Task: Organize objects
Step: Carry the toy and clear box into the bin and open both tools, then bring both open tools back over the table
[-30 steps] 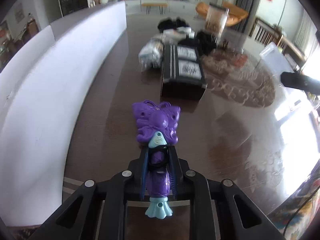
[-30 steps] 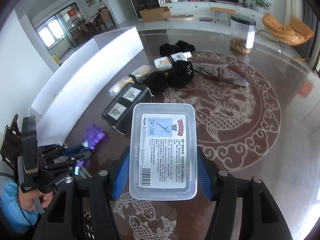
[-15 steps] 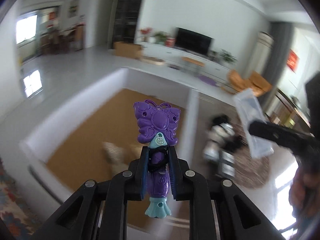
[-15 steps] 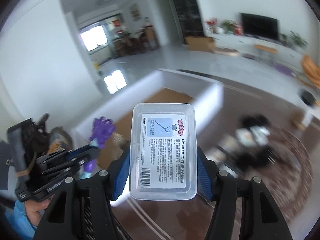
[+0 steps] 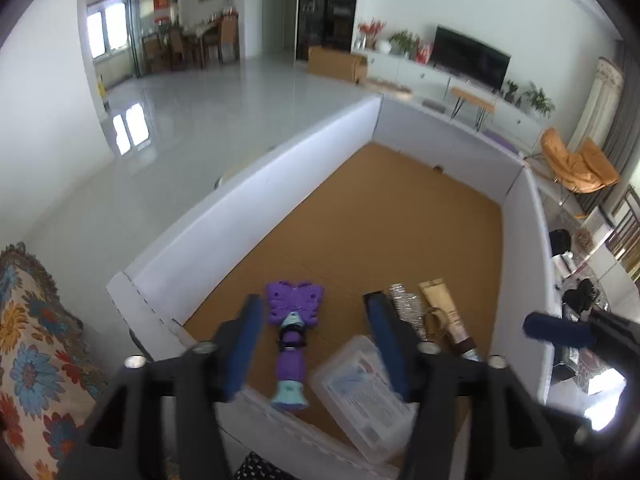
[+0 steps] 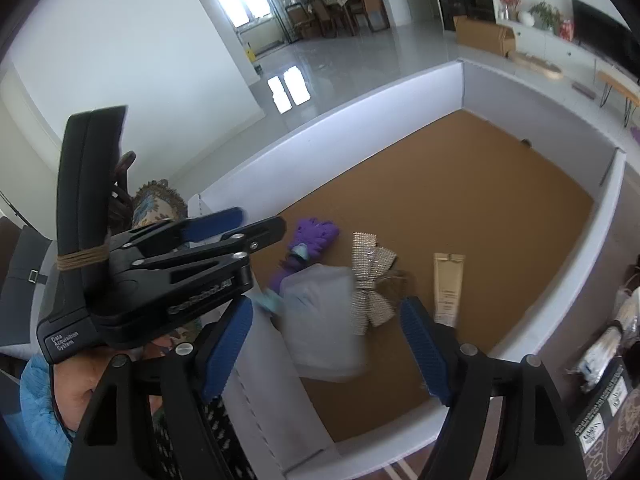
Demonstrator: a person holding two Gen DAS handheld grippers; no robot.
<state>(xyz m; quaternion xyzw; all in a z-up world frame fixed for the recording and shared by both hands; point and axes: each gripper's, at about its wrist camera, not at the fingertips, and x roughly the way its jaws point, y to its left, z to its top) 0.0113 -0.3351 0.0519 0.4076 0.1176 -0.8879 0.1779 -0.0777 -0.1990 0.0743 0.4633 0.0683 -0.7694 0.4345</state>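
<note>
Over a white-walled bin [image 5: 256, 196] with a cork-brown floor, both grippers' jaws are opening: the left gripper [image 5: 312, 344] has released the purple butterfly toy [image 5: 294, 316], lengthwise between its spread fingers, and the right gripper [image 6: 326, 340] the clear plastic box [image 6: 324, 320], both clamped a second ago.

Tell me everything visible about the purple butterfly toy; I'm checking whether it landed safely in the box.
The purple butterfly toy looks like moulded plastic: a butterfly-shaped purple head, a purple handle and a pale teal flared foot. It is in the white-walled box, over its brown floor near the front wall, lengthwise between the left gripper's opening jaws, which don't touch it. A clear plastic case sits just beside it.
</note>
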